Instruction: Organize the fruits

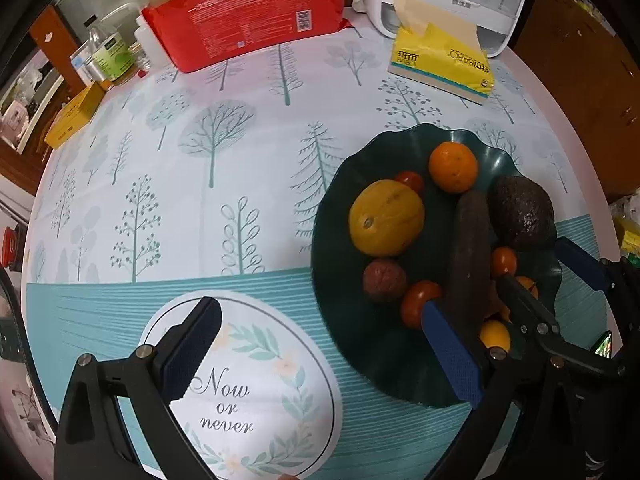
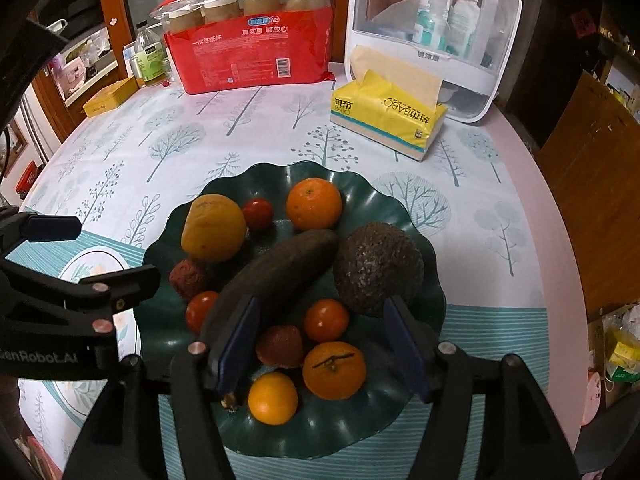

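Here your right gripper point(image 2: 322, 340) tilts steeply down over the near half of the dark green plate point(image 2: 320, 436), its blue-padded fingers point(image 2: 236, 344) spread wide and pressing on nothing. Between them lie a wrinkled reddish fruit point(image 2: 280, 346), a cherry tomato point(image 2: 326, 320) and an orange with a dark stem point(image 2: 334, 370); the left pad rests just beside the near end of the long dark brown fruit point(image 2: 280, 268).

Your left gripper point(image 1: 320, 344) also points down, to the left of the plate. Its fingers point(image 1: 188, 348) stand well apart with nothing between them: one is over the round "Now or never" print point(image 1: 248, 400) on the worktop point(image 1: 180, 208), the other over the plate's left rim.

The plate has a wavy, scalloped edge and a smooth, slightly glossy surface. On it the long dark fruit lies diagonally across the middle. A rough, pebbled avocado point(image 2: 378, 268) sits to its right, touching it. A matte yellow fruit point(image 2: 214, 226) sits at the back left, a small tomato point(image 2: 258, 214) beside it, and a dimpled orange point(image 2: 314, 204) at the back. A small smooth orange-yellow fruit point(image 2: 273, 398) sits nearest you.

The worktop is round, covered in a pale cloth printed with trees. At its far edge stand a red package point(image 2: 248, 60), a yellow tissue pack point(image 2: 388, 116) and a white storage box point(image 2: 432, 36).
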Demonstrator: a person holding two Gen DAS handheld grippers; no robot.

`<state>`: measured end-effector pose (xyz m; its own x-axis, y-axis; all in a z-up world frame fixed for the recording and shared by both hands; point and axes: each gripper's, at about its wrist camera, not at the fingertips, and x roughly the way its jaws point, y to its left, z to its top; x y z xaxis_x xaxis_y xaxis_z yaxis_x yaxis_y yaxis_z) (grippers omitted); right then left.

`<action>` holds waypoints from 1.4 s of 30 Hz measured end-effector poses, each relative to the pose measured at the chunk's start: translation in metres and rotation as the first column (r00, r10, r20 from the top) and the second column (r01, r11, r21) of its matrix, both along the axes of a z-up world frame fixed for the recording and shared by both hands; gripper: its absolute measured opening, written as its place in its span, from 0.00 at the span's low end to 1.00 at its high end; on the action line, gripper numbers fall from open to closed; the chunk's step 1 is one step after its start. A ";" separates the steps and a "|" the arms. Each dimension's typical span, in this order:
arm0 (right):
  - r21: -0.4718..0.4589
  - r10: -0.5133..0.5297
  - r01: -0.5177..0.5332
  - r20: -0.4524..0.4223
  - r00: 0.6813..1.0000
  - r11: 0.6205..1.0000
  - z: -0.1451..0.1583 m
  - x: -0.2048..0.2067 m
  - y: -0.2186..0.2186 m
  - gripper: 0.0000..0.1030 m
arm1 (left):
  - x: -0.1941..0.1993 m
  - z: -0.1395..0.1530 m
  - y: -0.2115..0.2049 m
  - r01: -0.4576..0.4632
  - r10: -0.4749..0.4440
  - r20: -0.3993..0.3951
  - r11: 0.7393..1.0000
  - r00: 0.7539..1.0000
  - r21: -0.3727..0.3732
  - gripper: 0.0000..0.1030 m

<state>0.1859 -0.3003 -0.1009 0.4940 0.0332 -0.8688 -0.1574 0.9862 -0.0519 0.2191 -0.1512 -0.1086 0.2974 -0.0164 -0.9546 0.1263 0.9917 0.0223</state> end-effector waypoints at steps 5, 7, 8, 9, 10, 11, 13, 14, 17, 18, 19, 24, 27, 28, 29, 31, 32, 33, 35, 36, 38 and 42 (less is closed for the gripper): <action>-0.009 0.006 -0.006 0.003 1.000 1.000 0.003 -0.008 0.008 0.64 | -0.010 0.003 0.010 -0.015 0.015 0.001 1.000 1.000 -0.010 0.97; -0.008 0.003 -0.002 0.004 1.000 1.000 0.004 -0.011 0.009 0.64 | -0.015 0.004 0.013 -0.020 0.020 0.002 1.000 1.000 -0.014 0.97; -0.006 -0.001 0.001 0.003 1.000 1.000 0.006 -0.012 0.010 0.64 | -0.019 0.005 0.016 -0.023 0.023 0.003 1.000 1.000 -0.017 0.97; -0.002 -0.006 0.006 0.001 1.000 1.000 0.006 -0.015 0.010 0.64 | -0.022 0.006 0.018 -0.025 0.025 0.004 1.000 1.000 -0.018 0.97; 0.002 -0.011 0.011 -0.003 1.000 1.000 0.007 -0.016 0.010 0.64 | -0.025 0.007 0.020 -0.027 0.027 0.006 0.999 1.000 -0.019 0.97; 0.003 -0.018 0.018 -0.007 1.000 1.000 0.007 -0.019 0.010 0.64 | -0.028 0.009 0.022 -0.028 0.028 0.009 0.999 1.000 -0.020 0.97; 0.002 -0.029 0.029 -0.009 1.000 1.000 0.009 -0.024 0.011 0.64 | -0.033 0.011 0.026 -0.029 0.029 0.016 0.999 0.999 -0.019 0.97; 0.002 -0.035 0.035 -0.009 0.999 0.999 0.010 -0.027 0.012 0.64 | -0.037 0.013 0.028 -0.030 0.030 0.020 0.999 0.999 -0.019 0.97; 0.007 -0.044 0.044 -0.009 0.999 0.999 0.014 -0.034 0.014 0.64 | -0.048 0.018 0.036 -0.028 0.029 0.031 0.999 0.999 -0.023 0.97; 0.008 -0.047 0.047 -0.009 0.999 0.999 0.015 -0.037 0.016 0.64 | -0.054 0.020 0.039 -0.026 0.027 0.037 0.999 0.999 -0.020 0.97; 0.008 -0.048 0.048 -0.009 0.999 0.999 0.016 -0.041 0.018 0.64 | -0.058 0.021 0.042 -0.024 0.024 0.042 1.000 0.999 -0.017 0.97; 0.010 -0.055 0.055 -0.013 0.998 0.998 0.022 -0.058 0.034 0.64 | -0.084 0.026 0.058 0.002 -0.001 0.046 1.000 0.999 -0.012 0.97; 0.016 -0.062 0.063 -0.018 0.998 0.998 0.025 -0.071 0.045 0.64 | -0.102 0.028 0.070 0.014 -0.013 0.046 1.000 0.999 -0.009 0.97; 0.019 -0.067 0.067 -0.020 0.998 0.998 0.026 -0.074 0.049 0.64 | -0.106 0.029 0.074 0.014 -0.013 0.048 1.000 0.999 -0.011 0.97; 0.023 -0.073 0.073 -0.023 0.997 0.997 0.028 -0.078 0.052 0.64 | -0.111 0.031 0.079 0.013 -0.012 0.051 1.000 0.999 -0.015 0.97; 0.035 -0.092 0.093 -0.029 0.995 0.995 0.033 -0.086 0.059 0.64 | -0.121 0.037 0.089 0.000 0.001 0.066 1.000 0.998 -0.019 0.97; 0.044 -0.101 0.103 -0.031 0.994 0.994 0.036 -0.090 0.061 0.64 | -0.125 0.041 0.094 -0.006 0.007 0.078 1.000 0.997 -0.021 0.97; 0.059 -0.111 0.113 -0.033 0.993 0.992 0.040 -0.094 0.065 0.64 | -0.130 0.047 0.099 -0.011 0.013 0.092 1.000 0.996 -0.024 0.97; 0.087 -0.128 0.130 -0.031 0.991 0.988 0.051 -0.103 0.070 0.64 | -0.137 0.059 0.108 -0.028 0.032 0.124 0.999 0.992 -0.033 0.97; 0.098 -0.136 0.138 -0.026 0.990 0.986 0.057 -0.108 0.072 0.64 | -0.140 0.065 0.112 -0.039 0.045 0.138 0.998 0.989 -0.045 0.97; 0.112 -0.152 0.152 -0.007 0.988 0.982 0.069 -0.117 0.077 0.64 | -0.145 0.074 0.118 -0.057 0.066 0.163 0.996 0.984 -0.065 0.97; 0.122 -0.180 0.173 0.046 0.983 0.977 0.095 -0.132 0.089 0.64 | -0.154 0.089 0.122 -0.060 0.070 0.217 0.997 0.974 -0.053 0.97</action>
<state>0.0541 -0.2116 -0.0061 0.5493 0.0403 -0.8346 0.0198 0.9979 0.0613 0.0648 -0.0287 -0.0196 0.5003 -0.0324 -0.8653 0.0584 0.9983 -0.0035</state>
